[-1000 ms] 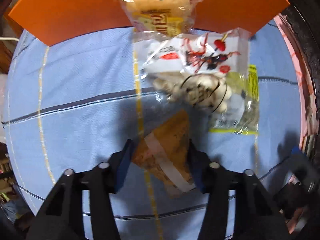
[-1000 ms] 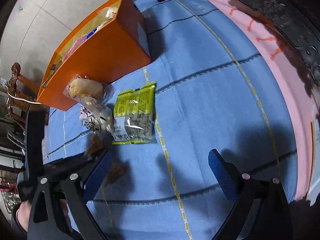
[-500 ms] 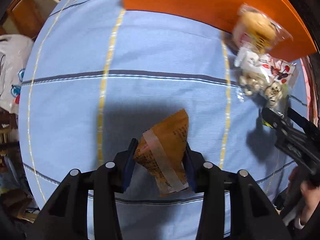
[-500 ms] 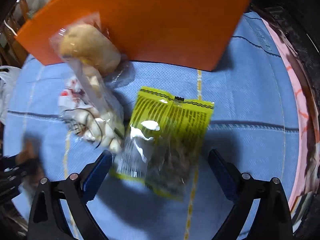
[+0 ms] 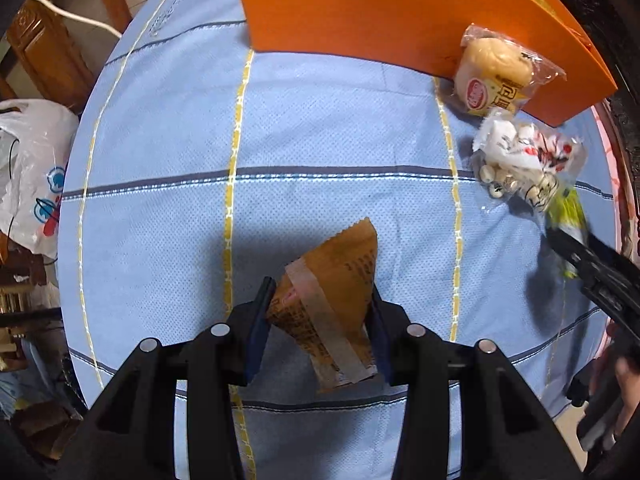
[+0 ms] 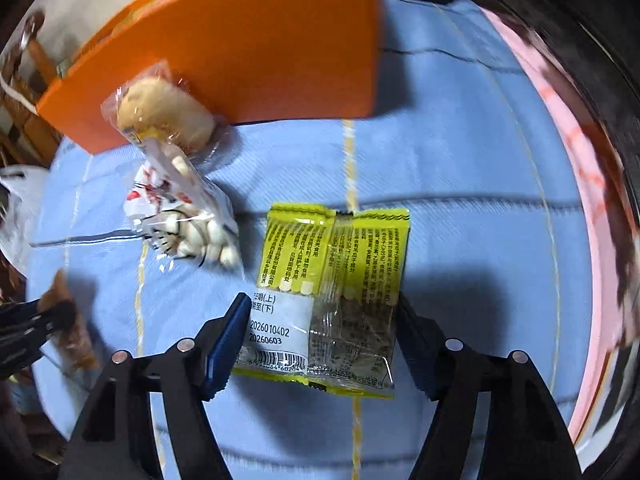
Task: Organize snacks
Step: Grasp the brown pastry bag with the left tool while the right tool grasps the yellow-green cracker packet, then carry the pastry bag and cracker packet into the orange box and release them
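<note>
Left wrist view: tongs point(image 5: 322, 316) pinch a brown, tape-striped snack packet point(image 5: 332, 304).

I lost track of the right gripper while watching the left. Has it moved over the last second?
Yes. The right gripper has advanced toward the orange box and now straddles the yellow-green packet, which earlier lay well ahead.

A woven blue cloth point(image 5: 320, 128), matt and finely textured, lies under both sets of tongs. Between the left gripper's point(image 5: 322, 320) matt black plastic arms sits a brown packet point(image 5: 340, 276) of paper-like look, banded with glossy tape. Between the right gripper's point(image 6: 320, 336) blue pads lies a glossy yellow plastic packet point(image 6: 336, 276). Ahead, a bun point(image 6: 160, 114) and sweets point(image 6: 192, 224) sit in clear crinkled film beside a smooth matt orange box point(image 6: 260, 48).
</note>
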A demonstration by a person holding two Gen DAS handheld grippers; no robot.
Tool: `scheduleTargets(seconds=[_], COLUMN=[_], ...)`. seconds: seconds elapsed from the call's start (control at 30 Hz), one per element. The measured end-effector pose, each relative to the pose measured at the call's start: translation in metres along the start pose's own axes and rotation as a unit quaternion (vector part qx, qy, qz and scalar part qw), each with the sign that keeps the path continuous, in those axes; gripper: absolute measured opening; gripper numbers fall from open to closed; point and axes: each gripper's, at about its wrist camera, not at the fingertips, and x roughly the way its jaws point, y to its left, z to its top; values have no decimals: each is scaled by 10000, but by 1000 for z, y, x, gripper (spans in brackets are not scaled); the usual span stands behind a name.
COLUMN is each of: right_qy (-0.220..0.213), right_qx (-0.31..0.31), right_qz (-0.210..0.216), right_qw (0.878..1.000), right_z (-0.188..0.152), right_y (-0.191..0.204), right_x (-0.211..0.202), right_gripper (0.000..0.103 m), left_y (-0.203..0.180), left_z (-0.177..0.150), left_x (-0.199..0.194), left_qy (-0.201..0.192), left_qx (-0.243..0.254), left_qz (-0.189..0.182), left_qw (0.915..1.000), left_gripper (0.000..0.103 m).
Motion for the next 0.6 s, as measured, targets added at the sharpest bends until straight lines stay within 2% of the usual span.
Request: scheduleTargets(seconds=[0.1,0.23,0.27,0.3,0.37,0.4,0.47,0.53,0.57,0.6], right_qy=[-16,24,-9,-33,-77,8,248,422,533,574], right_qx=[336,967,1099,1185,1345,1180,547,167,-96,-302], right_qz=[217,773,947,1085,1469,1419,916,605,473,283], right_qw=[9992,9923,9894,9870,9799,9828,9940,9971,9974,9975], right_z=[-11,-27,-27,-27,-20,-18,-12,-10,-15,-21], right_y=[-19,-48,-53,-56,-57,-52,-32,-20,-14,-11], right_x=[-17,-41,-48,-53,-63,-62,-50,-42,-39,-40], right_gripper=[69,66,59,45,44,44,50,72,73,79], left_y=[-5,-4,-5,-6,-13,-13,-13,-14,-14,-13], left_z=[-8,-14,-14,-7,-3,-1,3,6,5,5], left_x=[-8,-19,-23,-25,-30,-34,-35,-28,-27,-27], left_qy=[-23,-86,-120,-139,-244,-296,-325,-224,-198,-170], left_qx=[55,110,135,156,209,230,229,175,146,133], left_qz=[-5,-33,-43,-47,-77,-81,-8,-14,-43,-38], left_qw=[10000,9999,9998,9998,9995,9993,9992,9996,9997,9998], left_gripper=[42,42,42,42,42,42,42,42,42,42])
